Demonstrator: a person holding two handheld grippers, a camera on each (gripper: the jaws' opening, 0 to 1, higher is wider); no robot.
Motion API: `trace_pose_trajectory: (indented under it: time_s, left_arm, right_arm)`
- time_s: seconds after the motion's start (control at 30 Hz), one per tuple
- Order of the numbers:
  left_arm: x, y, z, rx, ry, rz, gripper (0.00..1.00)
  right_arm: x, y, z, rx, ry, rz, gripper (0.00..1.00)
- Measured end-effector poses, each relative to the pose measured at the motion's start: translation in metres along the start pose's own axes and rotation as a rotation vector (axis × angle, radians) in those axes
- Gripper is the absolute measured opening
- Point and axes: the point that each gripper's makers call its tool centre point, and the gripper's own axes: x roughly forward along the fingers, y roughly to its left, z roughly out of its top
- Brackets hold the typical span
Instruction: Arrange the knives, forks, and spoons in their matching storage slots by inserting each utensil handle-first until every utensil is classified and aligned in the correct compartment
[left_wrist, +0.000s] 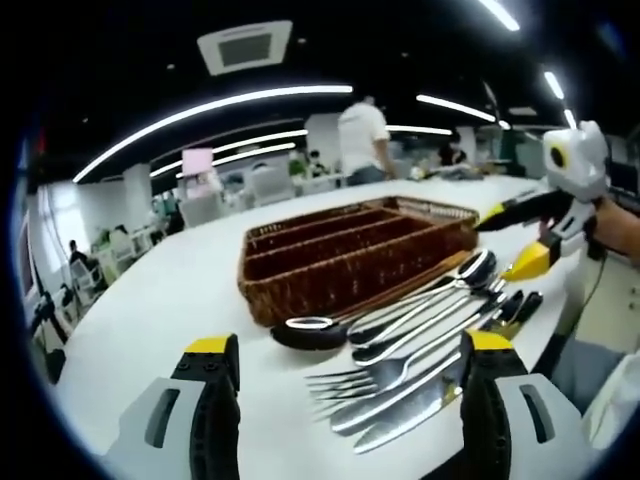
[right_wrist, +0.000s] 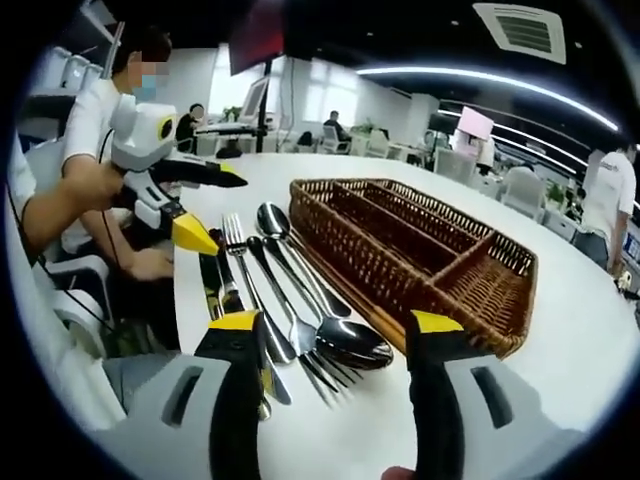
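From my left gripper (left_wrist: 338, 400), jaws spread and holding nothing, the row of steel utensils (left_wrist: 420, 340) lies on the white table (left_wrist: 150, 310) just ahead between the jaw tips, long axes running up and to the right. The brown wicker tray with long slots (left_wrist: 350, 250) sits just beyond, alongside them. My right gripper (right_wrist: 335, 345), likewise released and empty, faces the same row from the opposite end, spoon bowls (right_wrist: 355, 340) nearly between its jaws. I judge both equally near; either can start.
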Motion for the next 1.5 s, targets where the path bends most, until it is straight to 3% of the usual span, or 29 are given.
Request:
trace_pose_trajectory:
  time_s: [0.5, 1.5]
  left_arm:
    - [0.001, -0.001, 0.002, -0.016, -0.01, 0.005, 0.92]
    - [0.001, 0.002, 0.005, -0.026, -0.016, 0.006, 0.92]
  right_arm:
    - [0.01, -0.006, 0.004, -0.046, 0.013, 0.002, 0.5]
    - [0.025, 0.003, 0.006, -0.054, 0.029, 0.062, 0.45]
